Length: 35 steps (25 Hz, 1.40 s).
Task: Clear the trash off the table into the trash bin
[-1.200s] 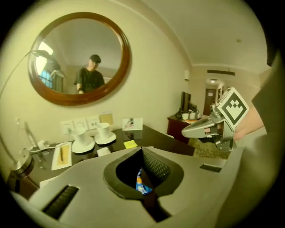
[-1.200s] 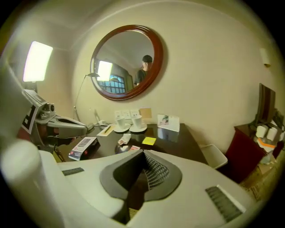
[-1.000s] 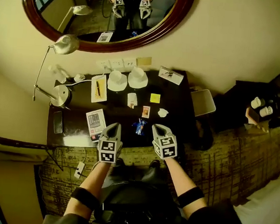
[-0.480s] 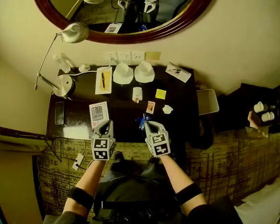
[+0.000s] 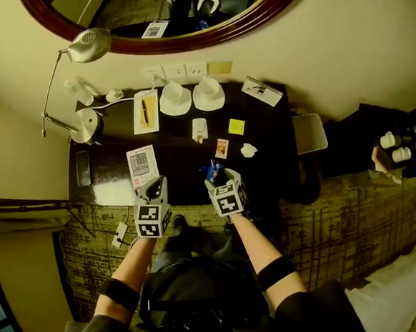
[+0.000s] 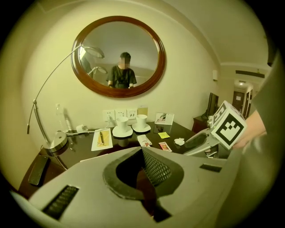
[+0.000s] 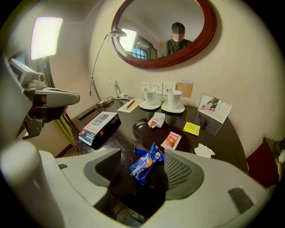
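Wrapper (image 7: 144,167) now inside right tool (image 5: 218,177) — jaws parted, moved fwd onto it; left tool (image 5: 156,183) clenched, empty.

head view: mirror (image 5: 155,21) cut off by the top edge. blue wrapper (image 5: 211,170) partly covered by the right tongs (image 5: 218,177). print on red packet (image 5: 221,148) and keypad card (image 5: 143,165) too small to read. left gripper view: near worktop (image 6: 75,144) hidden behind left tongs (image 6: 142,152).
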{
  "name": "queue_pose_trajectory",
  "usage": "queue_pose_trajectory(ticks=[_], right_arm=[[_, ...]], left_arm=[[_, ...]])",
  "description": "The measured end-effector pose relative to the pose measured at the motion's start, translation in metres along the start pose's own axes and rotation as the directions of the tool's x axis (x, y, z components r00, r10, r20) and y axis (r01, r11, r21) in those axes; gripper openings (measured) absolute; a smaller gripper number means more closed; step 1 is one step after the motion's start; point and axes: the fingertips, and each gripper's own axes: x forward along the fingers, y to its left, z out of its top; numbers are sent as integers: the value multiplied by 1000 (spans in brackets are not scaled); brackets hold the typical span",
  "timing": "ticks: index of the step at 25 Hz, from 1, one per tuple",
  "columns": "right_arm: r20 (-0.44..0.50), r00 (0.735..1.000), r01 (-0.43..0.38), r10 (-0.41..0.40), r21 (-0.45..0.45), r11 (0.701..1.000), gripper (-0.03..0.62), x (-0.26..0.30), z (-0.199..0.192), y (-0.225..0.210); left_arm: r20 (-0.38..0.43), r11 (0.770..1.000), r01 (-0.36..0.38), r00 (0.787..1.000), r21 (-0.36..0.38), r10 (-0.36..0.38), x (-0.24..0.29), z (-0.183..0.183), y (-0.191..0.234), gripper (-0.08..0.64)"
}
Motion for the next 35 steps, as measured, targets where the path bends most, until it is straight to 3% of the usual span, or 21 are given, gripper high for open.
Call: queue_pose_trajectory(ticks=[7, 13, 18, 19, 22, 25, 35], right_arm=[[-108, 993, 59, -55, 32, 998, 325, 42, -15, -24], [-183, 982, 53, -44, 40, 998, 320, 70, -27, -23], [-232, 972, 51, -48, 7, 999, 240, 78, -42, -19], [-235, 970, 61, -61, -7, 998, 188, 77, -43, -20], [-223, 970, 88, -93, -33, 996, 79, 73, -42, -24], [-207, 974, 84, -91, -39, 996, 32, 70, -39, -23], [-108, 993, 47, -55, -76, 996, 18, 45, -6, -16]], left_arm=[[-24, 1000, 17, 1000, 7, -17, 7, -10, 6, 2], [-39, 1000, 14, 999, 7, -14, 11, -18, 16, 2], [-47, 1000, 15, 999, 6, -15, 9, -22, 19, 2], [-48, 1000, 16, 999, 6, -16, 9, -23, 19, 2], [-46, 1000, 18, 999, 7, -18, 8, -22, 20, 2], [-41, 1000, 19, 999, 7, -19, 8, -22, 19, 2], [-27, 999, 31, 999, -7, -32, 10, -20, 9, 2]])
